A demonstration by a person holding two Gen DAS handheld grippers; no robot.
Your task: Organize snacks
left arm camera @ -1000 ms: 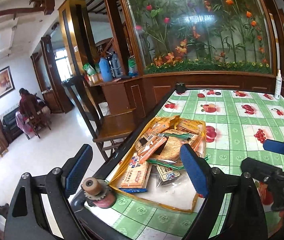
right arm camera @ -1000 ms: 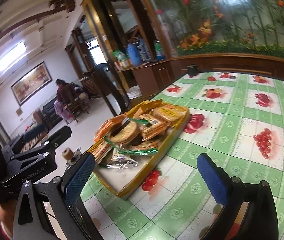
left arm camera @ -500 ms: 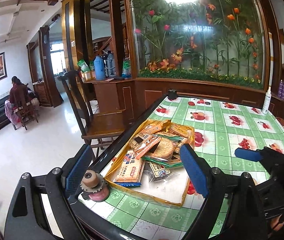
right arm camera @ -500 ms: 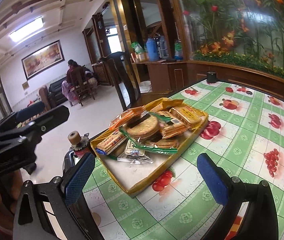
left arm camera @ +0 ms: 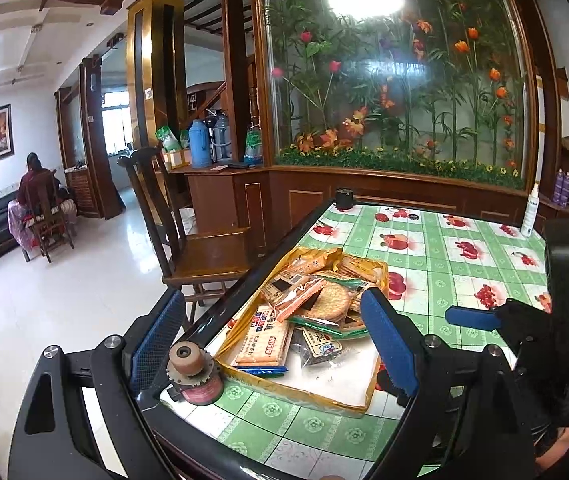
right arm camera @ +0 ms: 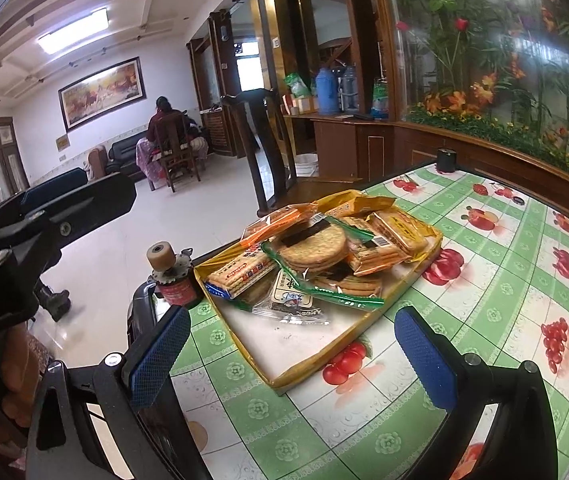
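A shallow yellow-rimmed tray sits near the table's left edge. On it is a pile of wrapped snacks: a long cracker packet, round crackers, orange-wrapped biscuits and a small clear packet. My left gripper hovers open just short of the tray with nothing between its blue pads. My right gripper is also open and empty, in front of the tray's near corner. In the left wrist view one blue finger of the right gripper shows at the right.
A red spool with a brown cap stands on the table corner beside the tray. A wooden chair stands at the table's left edge. A black cup and a spray bottle stand at the far edge. A person sits across the room.
Both grippers have rolled, so the scene now sits more level. They have drawn back a little from the tray, and both stay open. The snacks have not moved.
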